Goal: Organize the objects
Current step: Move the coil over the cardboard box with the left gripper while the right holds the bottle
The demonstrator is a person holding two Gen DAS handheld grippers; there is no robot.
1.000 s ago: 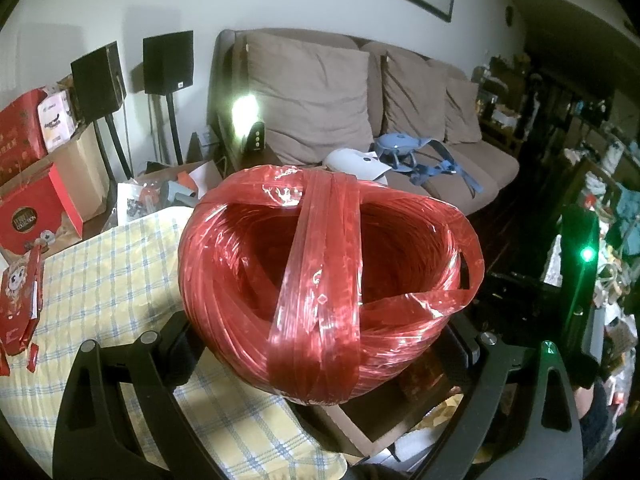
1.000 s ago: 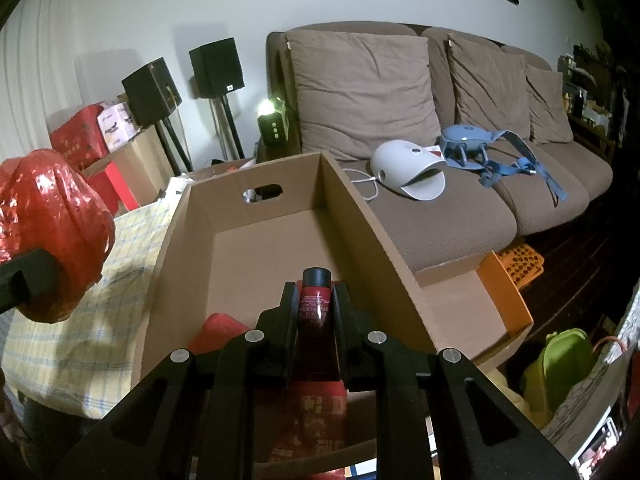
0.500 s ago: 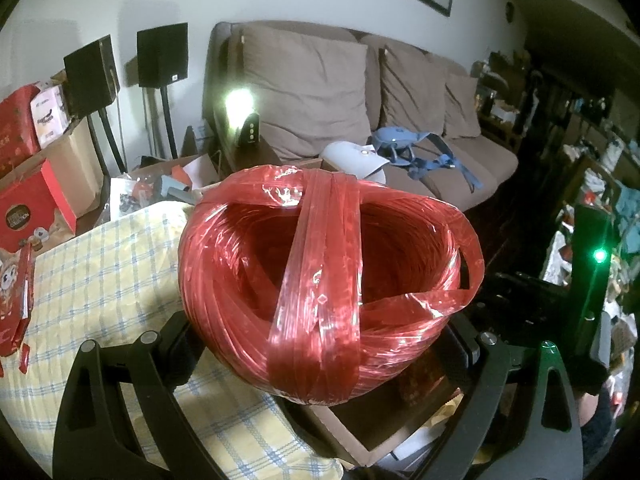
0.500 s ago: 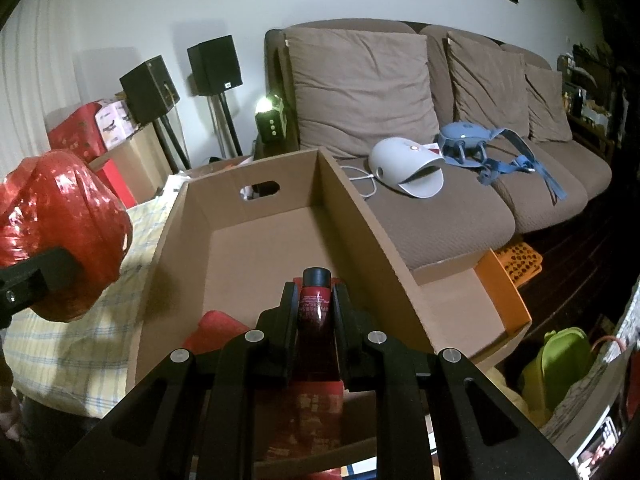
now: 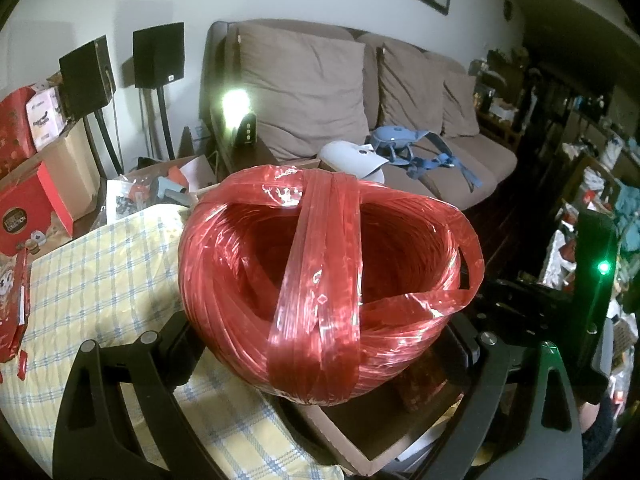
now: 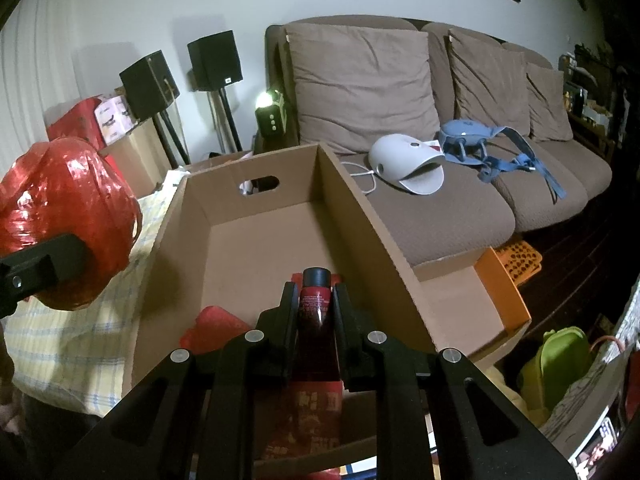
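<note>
left claw [image 5: 320,344] was seen clenched on a big red twine ball [image 5: 320,280], with the ball wedged between its wide-set fingers and held up in the air, over the edge where the checked surface [image 5: 104,280] met the cardboard box [image 6: 256,236]. right claw [image 6: 314,300] was seen clamped on a dark red bottle [image 6: 315,320] with a black cap, held over the near end of the box, cap pointing forward.

task progress was judged as partway: something red [image 6: 216,324] was already seen lying in the near left corner of the box, and a second red thing may have been under the bottle, too hidden to tell. most of the box floor was seen bare. bottle and ball were both not yet dropped in, so two placements were judged as left at least. a red packet [image 5: 16,312] was seen left on the surface at its far left edge, likely also to be sorted.

counts: two claws, one twine ball, one bottle, one box, one red item clearly inside, one packet on the surface, two black speakers [image 6: 180,72] on stands behind, one sofa [image 6: 420,120].
</note>
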